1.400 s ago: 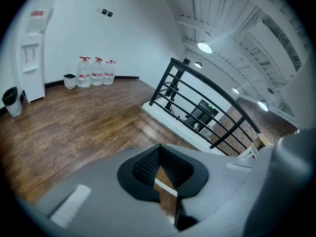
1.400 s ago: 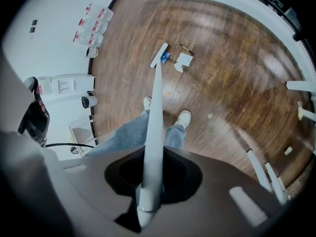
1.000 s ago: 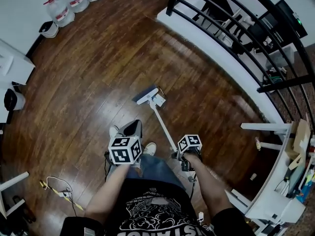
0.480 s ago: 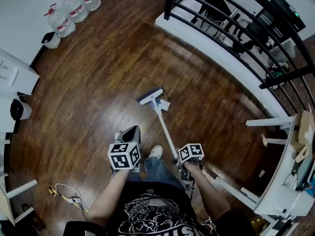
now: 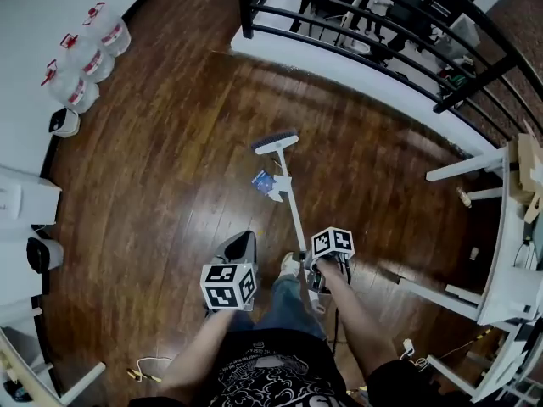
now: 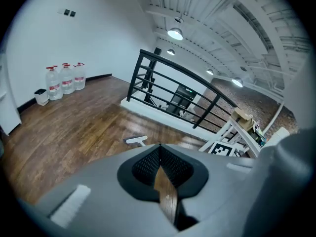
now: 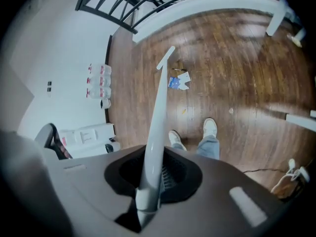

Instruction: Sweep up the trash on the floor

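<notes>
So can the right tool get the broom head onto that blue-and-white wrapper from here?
Probably yes: the right tool grips the broom handle, and the wrapper lies just short of the broom head, bare floor between; a pull back should catch it.

broom [image 5: 291,202] — white; slanted; head on floor | trash [image 5: 266,183] — blue-white scraps beside its handle
</notes>
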`<state>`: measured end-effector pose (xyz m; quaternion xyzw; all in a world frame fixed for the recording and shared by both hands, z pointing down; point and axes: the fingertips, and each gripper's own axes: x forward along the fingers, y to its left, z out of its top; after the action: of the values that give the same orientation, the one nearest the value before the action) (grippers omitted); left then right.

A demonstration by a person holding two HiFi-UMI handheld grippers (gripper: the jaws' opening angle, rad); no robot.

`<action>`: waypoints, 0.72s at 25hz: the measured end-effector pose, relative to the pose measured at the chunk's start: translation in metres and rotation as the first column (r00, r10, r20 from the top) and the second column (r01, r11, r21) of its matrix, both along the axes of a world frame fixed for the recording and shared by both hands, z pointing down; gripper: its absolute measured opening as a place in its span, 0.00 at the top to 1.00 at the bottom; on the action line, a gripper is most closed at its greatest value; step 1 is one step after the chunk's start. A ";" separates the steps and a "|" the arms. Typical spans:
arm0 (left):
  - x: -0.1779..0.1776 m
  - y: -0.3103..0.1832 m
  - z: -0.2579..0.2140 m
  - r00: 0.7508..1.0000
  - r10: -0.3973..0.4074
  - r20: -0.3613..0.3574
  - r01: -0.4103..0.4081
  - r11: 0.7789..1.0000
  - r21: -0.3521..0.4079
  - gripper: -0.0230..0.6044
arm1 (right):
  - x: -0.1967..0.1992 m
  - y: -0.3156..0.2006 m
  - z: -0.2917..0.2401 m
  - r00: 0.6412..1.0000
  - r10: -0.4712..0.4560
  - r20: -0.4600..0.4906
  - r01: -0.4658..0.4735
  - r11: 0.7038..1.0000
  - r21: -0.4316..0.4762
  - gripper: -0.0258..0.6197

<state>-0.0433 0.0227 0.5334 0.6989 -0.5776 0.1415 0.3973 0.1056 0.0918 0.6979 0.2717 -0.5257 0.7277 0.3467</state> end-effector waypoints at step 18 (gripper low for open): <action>-0.136 0.022 0.024 0.988 0.155 -0.013 -0.156 0.987 -0.035 0.96 | -0.140 0.053 0.050 0.905 0.425 -0.030 -0.418 0.870 -0.261 0.89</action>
<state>-0.1797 0.0450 0.5576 0.7352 -0.5167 0.1788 0.4006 -0.0344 0.1444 0.7484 0.3213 -0.3580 0.8524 0.2051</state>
